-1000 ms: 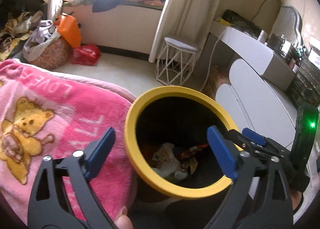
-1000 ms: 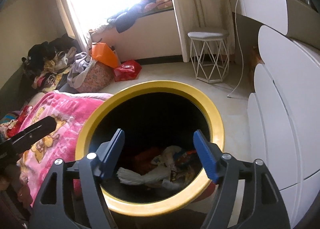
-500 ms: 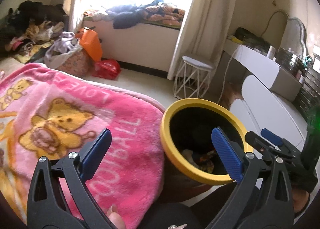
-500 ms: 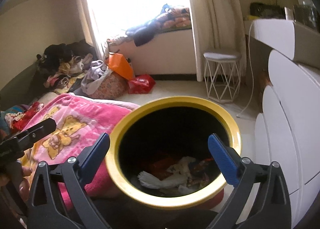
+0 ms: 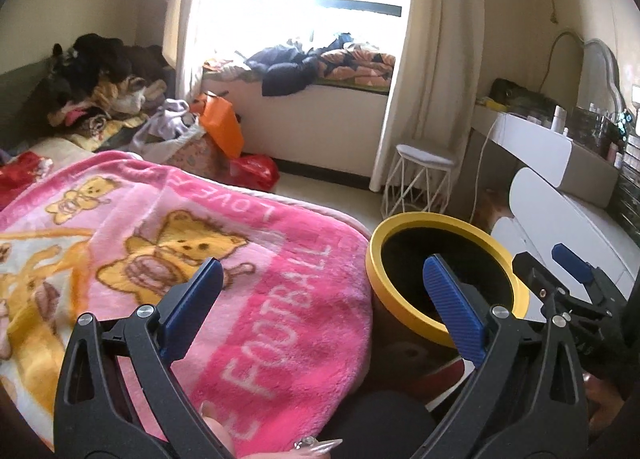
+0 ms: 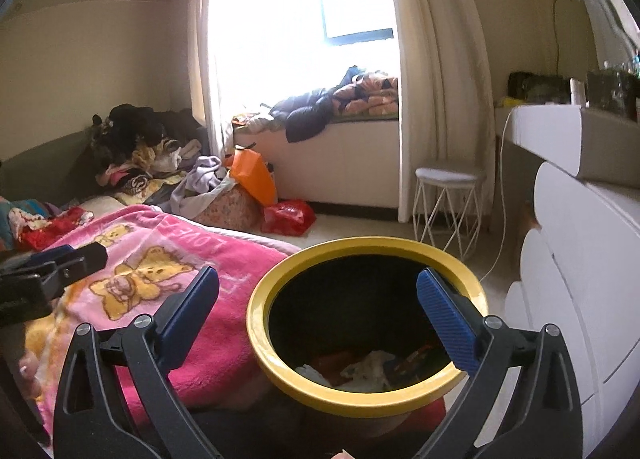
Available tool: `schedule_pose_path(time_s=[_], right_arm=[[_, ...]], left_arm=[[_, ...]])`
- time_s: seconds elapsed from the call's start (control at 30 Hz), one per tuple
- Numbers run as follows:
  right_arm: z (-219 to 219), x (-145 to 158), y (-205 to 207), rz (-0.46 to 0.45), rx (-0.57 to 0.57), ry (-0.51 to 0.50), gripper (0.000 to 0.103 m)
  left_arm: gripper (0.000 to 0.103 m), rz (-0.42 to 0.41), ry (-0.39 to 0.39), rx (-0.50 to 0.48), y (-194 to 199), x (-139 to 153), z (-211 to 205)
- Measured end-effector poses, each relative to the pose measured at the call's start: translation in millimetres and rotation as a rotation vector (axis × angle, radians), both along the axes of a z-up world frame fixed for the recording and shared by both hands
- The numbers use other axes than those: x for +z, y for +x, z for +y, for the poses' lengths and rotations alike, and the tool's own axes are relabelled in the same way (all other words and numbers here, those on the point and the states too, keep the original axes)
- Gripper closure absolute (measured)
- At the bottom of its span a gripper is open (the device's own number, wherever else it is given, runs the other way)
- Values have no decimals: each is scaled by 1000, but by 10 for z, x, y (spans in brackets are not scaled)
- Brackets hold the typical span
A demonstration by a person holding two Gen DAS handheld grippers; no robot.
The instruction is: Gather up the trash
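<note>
Left tongs (image 5: pixel 320 291): black frame with blue ribbed pads; the pads stand wide apart and nothing is between them.
Left tongs position: above the near edge of the pink fleece blanket, with the right-hand pad (image 5: pixel 452 307) overlapping the bin's rim in the left wrist view.
Right tongs (image 6: pixel 318 309): same black and blue build; pads spread wide and carrying nothing.
Right tongs position: directly over the bin, one pad on each side of its opening in the right wrist view.
Landmark: round black bin with a yellow rim (image 6: pixel 280 283) (image 5: pixel 400 225), standing upright on the floor.
Trash (image 6: pixel 368 369): crumpled white paper and red and dark wrappers lying at the bottom of the bin; individual pieces cannot be told apart.
Pink fleece blanket with yellow bear print and white lettering (image 5: pixel 180 243) (image 6: pixel 160 255): spread over the bed just left of the bin, its edge touching or nearly touching the bin wall; which cannot be told.
White wire-frame stool (image 6: pixel 448 199): on the floor behind the bin, to its right.
White rounded-front cabinet (image 6: pixel 580 279): right of the bin, close beside it.
Red plastic bag (image 6: pixel 288 215): on the floor behind the bin, to its left, next to an orange bag (image 6: pixel 252 175).
Clothing pile (image 6: pixel 136 151): far left of the bin, against the wall.
Window seat (image 6: pixel 340 147): well behind the bin, covered with dark and orange bedding.
</note>
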State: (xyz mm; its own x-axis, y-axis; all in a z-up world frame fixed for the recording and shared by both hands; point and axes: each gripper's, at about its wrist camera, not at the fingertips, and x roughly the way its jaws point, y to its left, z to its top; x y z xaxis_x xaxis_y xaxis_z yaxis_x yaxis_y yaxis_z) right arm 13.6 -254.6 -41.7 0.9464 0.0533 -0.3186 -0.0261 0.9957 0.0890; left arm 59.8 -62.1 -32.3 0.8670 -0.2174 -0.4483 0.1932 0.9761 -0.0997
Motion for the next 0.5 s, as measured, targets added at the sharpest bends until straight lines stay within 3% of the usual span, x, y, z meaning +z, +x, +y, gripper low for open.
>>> schedule_pose_path(time_s=[0.5], right_arm=[[-12,-3,-50,-51,-41,-25,7]], left_arm=[[11,-11,-20,13,-61,20,-8]])
